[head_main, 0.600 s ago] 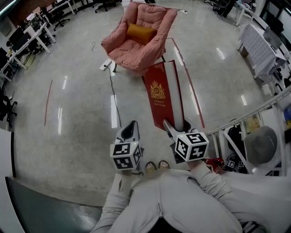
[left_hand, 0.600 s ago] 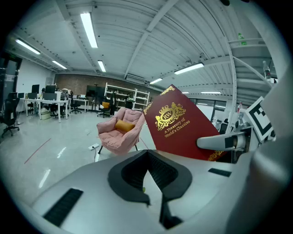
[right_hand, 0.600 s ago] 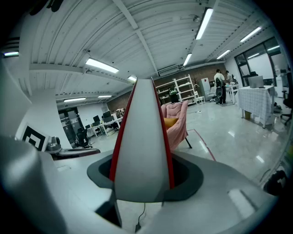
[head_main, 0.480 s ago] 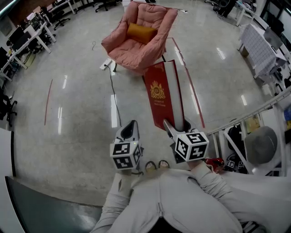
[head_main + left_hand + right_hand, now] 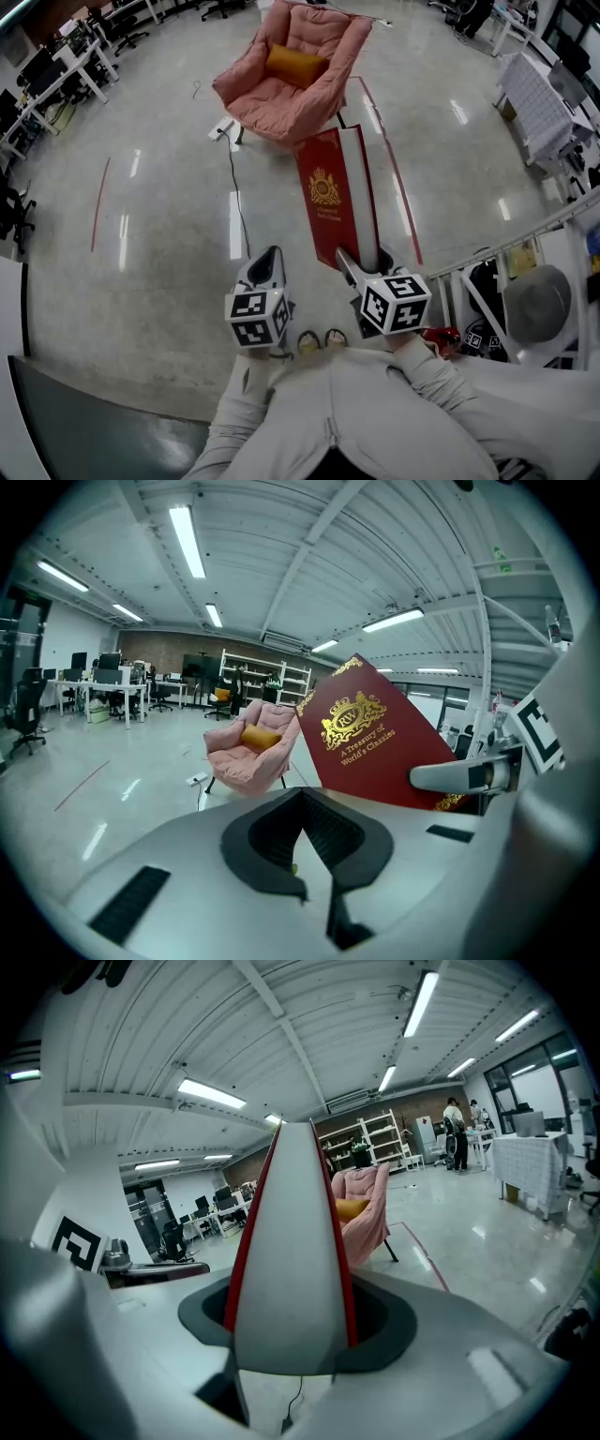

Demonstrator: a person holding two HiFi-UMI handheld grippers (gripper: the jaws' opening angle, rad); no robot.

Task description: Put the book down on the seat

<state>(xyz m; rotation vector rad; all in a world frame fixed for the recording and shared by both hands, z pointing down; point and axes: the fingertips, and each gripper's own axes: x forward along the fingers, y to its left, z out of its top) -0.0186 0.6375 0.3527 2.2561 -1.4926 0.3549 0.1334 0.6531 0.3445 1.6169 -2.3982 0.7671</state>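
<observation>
A large red book (image 5: 328, 197) with a gold crest stands edge-up in front of me, and my right gripper (image 5: 361, 262) is shut on its lower end. In the right gripper view the book's white page edge (image 5: 291, 1241) fills the space between the jaws. In the left gripper view its cover (image 5: 375, 742) shows at the right. My left gripper (image 5: 271, 255) hangs to the left of the book, shut and empty (image 5: 302, 797). The pink armchair (image 5: 286, 70) with an orange cushion (image 5: 293, 64) on its seat stands farther off on the floor, beyond the book's top end.
A black cable (image 5: 234, 197) runs across the shiny floor from the chair toward me. A red tape line (image 5: 398, 187) lies to the right of the book. Desks (image 5: 47, 84) stand at the left, a cloth-covered table (image 5: 544, 98) at the right, and a white railing (image 5: 525, 234) close by.
</observation>
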